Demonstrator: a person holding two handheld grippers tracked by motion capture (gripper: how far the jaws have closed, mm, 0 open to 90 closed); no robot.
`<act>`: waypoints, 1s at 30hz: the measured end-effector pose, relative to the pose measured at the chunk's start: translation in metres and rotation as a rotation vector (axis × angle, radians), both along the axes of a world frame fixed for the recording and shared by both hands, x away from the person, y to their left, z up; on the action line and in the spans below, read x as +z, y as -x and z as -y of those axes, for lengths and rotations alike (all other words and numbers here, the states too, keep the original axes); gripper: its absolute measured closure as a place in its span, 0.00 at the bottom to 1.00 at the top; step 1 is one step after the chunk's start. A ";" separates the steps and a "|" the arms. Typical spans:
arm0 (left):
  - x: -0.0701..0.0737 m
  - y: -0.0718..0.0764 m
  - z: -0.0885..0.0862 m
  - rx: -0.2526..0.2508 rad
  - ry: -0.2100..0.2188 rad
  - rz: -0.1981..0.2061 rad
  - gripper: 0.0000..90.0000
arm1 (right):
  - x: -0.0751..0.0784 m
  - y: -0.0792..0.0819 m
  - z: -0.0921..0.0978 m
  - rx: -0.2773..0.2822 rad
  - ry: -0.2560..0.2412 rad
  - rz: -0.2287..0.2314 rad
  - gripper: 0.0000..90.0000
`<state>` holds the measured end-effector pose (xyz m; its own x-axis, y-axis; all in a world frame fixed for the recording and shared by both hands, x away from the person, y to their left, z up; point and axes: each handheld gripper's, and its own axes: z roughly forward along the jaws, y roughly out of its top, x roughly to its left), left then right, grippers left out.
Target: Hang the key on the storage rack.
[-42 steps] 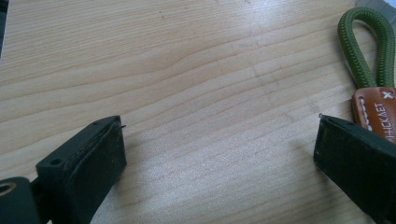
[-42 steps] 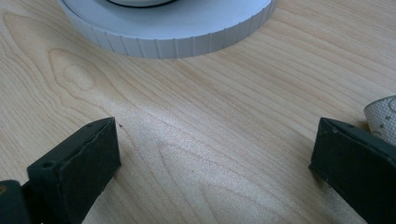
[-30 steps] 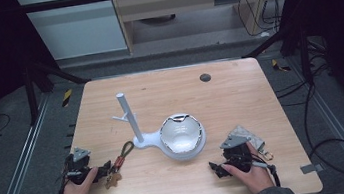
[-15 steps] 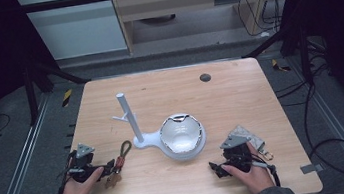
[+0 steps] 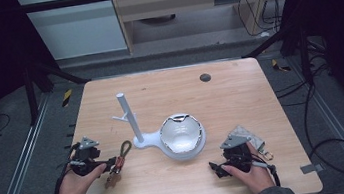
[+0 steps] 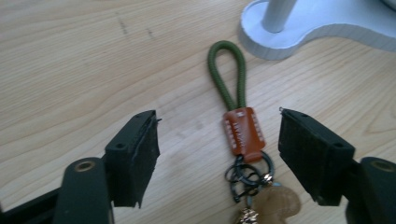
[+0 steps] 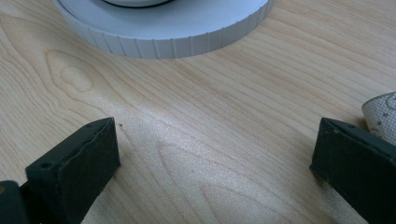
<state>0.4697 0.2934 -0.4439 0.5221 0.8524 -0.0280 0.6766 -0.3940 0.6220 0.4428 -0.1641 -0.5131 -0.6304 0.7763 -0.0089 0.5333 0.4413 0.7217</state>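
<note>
Keychain (image 6: 240,140) lies flat on the wooden table (image 5: 240,93), front-left area, just short of the white stand (image 5: 138,141). Long axis in the high view runs diagonally: green cord loop (image 6: 227,74) is the far end and points up-right toward the stand's base; brown leather tab (image 6: 243,131) sits mid-length; dark metal rings (image 6: 247,172) and a tan charm (image 6: 274,203) form the near end, toward the person. In the left gripper view the axis runs nearly straight away from the camera, loop tip near the stand's base but apart from it. Left gripper (image 6: 219,154) is low over the table, jaws spread wide, one on each side of the leather tab, neither touching it. Right gripper (image 7: 215,163) rests at front-right, jaws likewise spread apart with bare wood between them; rim of the white round dish (image 7: 163,37) is ahead of it, and a patterned grey pouch (image 7: 383,114) lies just beside one jaw.
</note>
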 end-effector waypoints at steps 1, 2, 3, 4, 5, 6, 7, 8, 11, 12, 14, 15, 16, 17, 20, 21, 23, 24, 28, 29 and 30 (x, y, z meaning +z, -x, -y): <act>-0.001 -0.001 0.002 -0.004 0.005 -0.013 0.35 | 0.000 0.000 0.000 -0.001 0.000 0.000 0.01; -0.002 -0.002 0.005 -0.005 -0.001 -0.025 0.37 | 0.000 0.000 0.000 -0.001 0.000 0.000 0.01; -0.004 -0.003 0.008 -0.004 -0.013 -0.032 0.37 | 0.000 0.000 0.000 0.000 0.000 0.000 0.01; -0.005 -0.003 0.010 -0.002 -0.019 -0.041 0.38 | 0.000 0.000 0.000 0.000 0.000 0.000 0.01; -0.007 -0.004 0.013 -0.002 -0.025 -0.052 0.40 | 0.000 0.000 0.000 0.000 0.000 0.000 0.01; -0.009 -0.005 0.015 0.004 -0.027 -0.064 0.41 | 0.000 0.000 0.000 0.000 0.000 0.000 0.01; -0.010 -0.006 0.016 0.006 -0.032 -0.074 0.42 | 0.000 0.000 0.000 0.000 0.000 0.000 0.01; -0.012 -0.007 0.018 0.010 -0.034 -0.082 0.43 | 0.000 0.000 0.000 0.000 0.000 0.000 0.01; -0.016 -0.010 0.022 0.018 -0.036 -0.103 0.46 | 0.000 0.000 0.000 0.001 0.001 0.000 0.01; -0.018 -0.011 0.024 0.020 -0.036 -0.111 0.47 | 0.000 0.000 0.000 0.001 0.001 0.000 0.01; -0.020 -0.013 0.026 0.022 -0.037 -0.125 0.49 | 0.000 0.000 0.000 0.001 0.000 0.001 0.01; -0.022 -0.014 0.027 0.021 -0.037 -0.132 0.49 | 0.000 0.000 0.000 0.001 0.001 0.001 0.01; -0.023 -0.014 0.028 0.022 -0.037 -0.136 0.50 | 0.000 0.000 0.000 0.001 0.001 0.001 0.01; -0.024 -0.015 0.029 0.022 -0.040 -0.140 0.51 | 0.000 0.000 0.000 0.001 0.001 0.001 0.01; -0.026 -0.016 0.029 0.030 -0.044 -0.143 0.53 | 0.000 0.000 0.000 0.002 0.001 0.001 0.01; -0.027 -0.016 0.029 0.032 -0.049 -0.145 0.53 | 0.000 0.000 0.000 0.001 0.001 0.001 0.01; -0.027 -0.016 0.030 0.029 -0.052 -0.149 0.54 | 0.000 0.000 0.000 0.002 0.001 0.001 0.01; -0.028 -0.016 0.030 0.030 -0.051 -0.146 0.54 | 0.000 0.000 0.000 0.001 0.001 0.001 0.01; -0.030 -0.017 0.031 0.027 -0.062 -0.149 0.56 | 0.000 0.000 0.000 0.001 0.001 0.001 0.01; -0.030 -0.017 0.031 0.026 -0.062 -0.148 0.57 | 0.000 0.000 0.000 0.001 0.001 0.001 0.01; -0.030 -0.017 0.030 0.028 -0.062 -0.147 0.57 | 0.000 0.000 0.000 0.001 0.001 0.001 0.01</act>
<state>0.4871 0.2630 -0.4741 0.4923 0.8690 -0.0493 0.7698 -0.4082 0.4908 0.4425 -0.1645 -0.5131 -0.6315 0.7753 -0.0099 0.5321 0.4426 0.7218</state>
